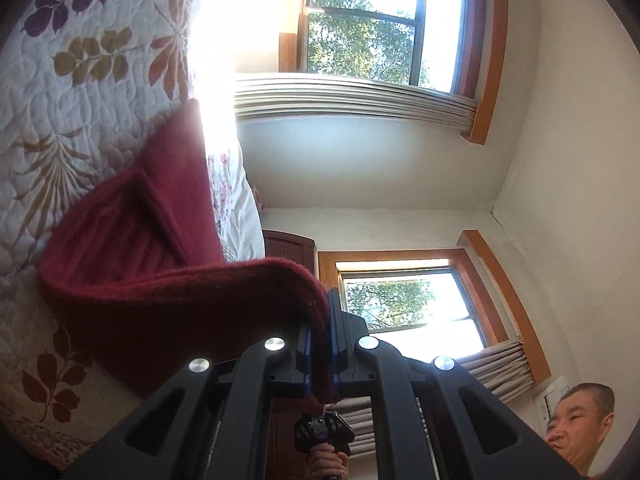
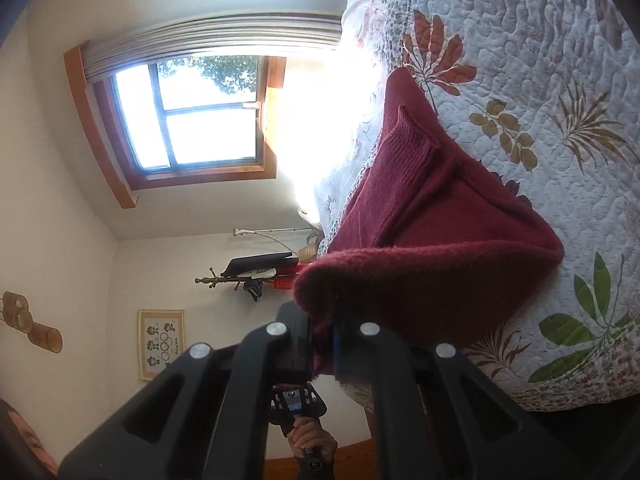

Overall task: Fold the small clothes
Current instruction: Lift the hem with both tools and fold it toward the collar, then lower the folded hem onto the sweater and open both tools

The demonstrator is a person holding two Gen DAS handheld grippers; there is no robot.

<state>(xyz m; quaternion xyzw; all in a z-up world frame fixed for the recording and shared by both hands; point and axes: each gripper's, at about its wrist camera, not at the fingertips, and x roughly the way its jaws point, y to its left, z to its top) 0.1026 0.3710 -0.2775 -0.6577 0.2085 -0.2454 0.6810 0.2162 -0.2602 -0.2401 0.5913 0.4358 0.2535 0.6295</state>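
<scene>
While its far part lies on the bed (image 1: 60, 92), the sweater (image 1: 160, 280) has its near edge lifted, pinched between the closed fingers of the left gripper (image 1: 320, 356) and right gripper (image 2: 323, 348).

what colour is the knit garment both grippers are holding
Dark red knit garment, clearest in the right wrist view.

Each camera sits close behind its own claw, rolled sideways. Both views share the red knit garment (image 1: 160, 264) (image 2: 440, 240) and quilted bed (image 1: 80, 92) (image 2: 540, 80) ahead, and each glimpses the other claw beyond.
</scene>
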